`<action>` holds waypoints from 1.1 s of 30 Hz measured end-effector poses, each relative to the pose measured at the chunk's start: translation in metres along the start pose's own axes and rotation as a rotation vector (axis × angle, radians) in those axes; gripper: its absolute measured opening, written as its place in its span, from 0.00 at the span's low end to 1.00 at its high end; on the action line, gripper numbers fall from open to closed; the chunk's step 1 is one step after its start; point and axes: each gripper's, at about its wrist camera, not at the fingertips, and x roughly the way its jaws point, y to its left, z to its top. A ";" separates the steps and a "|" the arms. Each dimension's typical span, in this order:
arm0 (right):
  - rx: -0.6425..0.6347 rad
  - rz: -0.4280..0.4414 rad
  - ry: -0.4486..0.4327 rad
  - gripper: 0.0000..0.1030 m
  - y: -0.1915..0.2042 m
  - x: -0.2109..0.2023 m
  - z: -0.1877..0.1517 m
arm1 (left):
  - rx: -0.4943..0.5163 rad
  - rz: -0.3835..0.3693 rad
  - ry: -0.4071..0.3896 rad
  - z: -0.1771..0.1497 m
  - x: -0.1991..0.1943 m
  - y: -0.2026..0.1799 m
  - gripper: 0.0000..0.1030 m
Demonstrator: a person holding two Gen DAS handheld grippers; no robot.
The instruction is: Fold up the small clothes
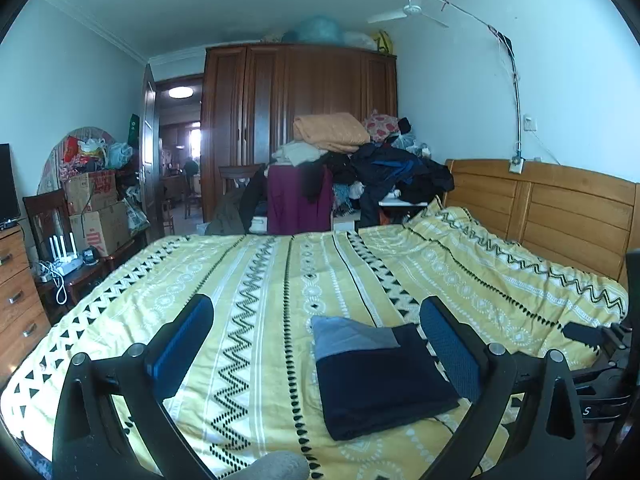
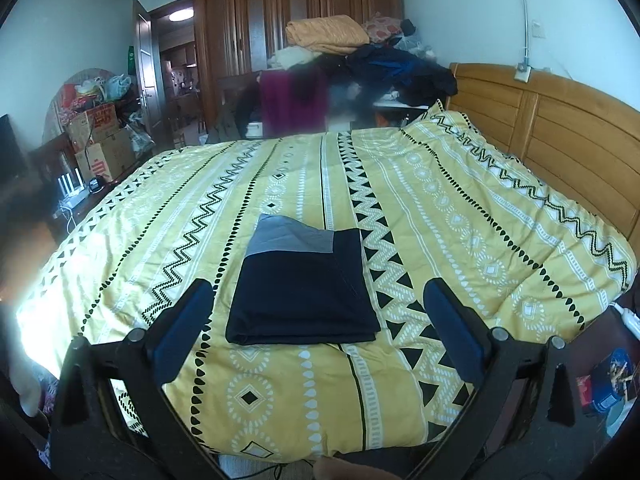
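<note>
Now folded garment [image 2: 303, 292] flat, grey end toward wardrobe [image 2: 296, 8]; both grippers [image 1: 316, 344] [image 2: 318, 316] released.

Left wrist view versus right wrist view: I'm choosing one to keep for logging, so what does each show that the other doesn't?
Only the left wrist view shows the ceiling fan, the bags on top of the wardrobe, and the right gripper at its edge. Only the right wrist view shows the blue clutter on the floor beside the bed. Both show the folded dark garment with its grey band lying flat on the yellow patterned bedspread, the wooden headboard, and open, empty jaws.
</note>
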 end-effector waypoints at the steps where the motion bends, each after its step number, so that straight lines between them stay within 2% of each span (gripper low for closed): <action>1: 0.001 0.003 -0.003 1.00 0.000 -0.003 0.000 | -0.001 -0.008 0.022 -0.002 0.000 -0.002 1.00; 5: 0.004 -0.003 -0.015 1.00 -0.001 -0.013 -0.002 | 0.020 -0.005 0.062 -0.011 -0.001 -0.009 1.00; 17: -0.019 -0.018 -0.050 1.00 0.005 -0.031 -0.004 | 0.017 -0.007 0.042 -0.011 -0.010 -0.012 1.00; 33: -0.031 -0.009 -0.032 1.00 0.012 -0.033 -0.015 | 0.032 0.022 0.084 -0.020 -0.005 -0.013 1.00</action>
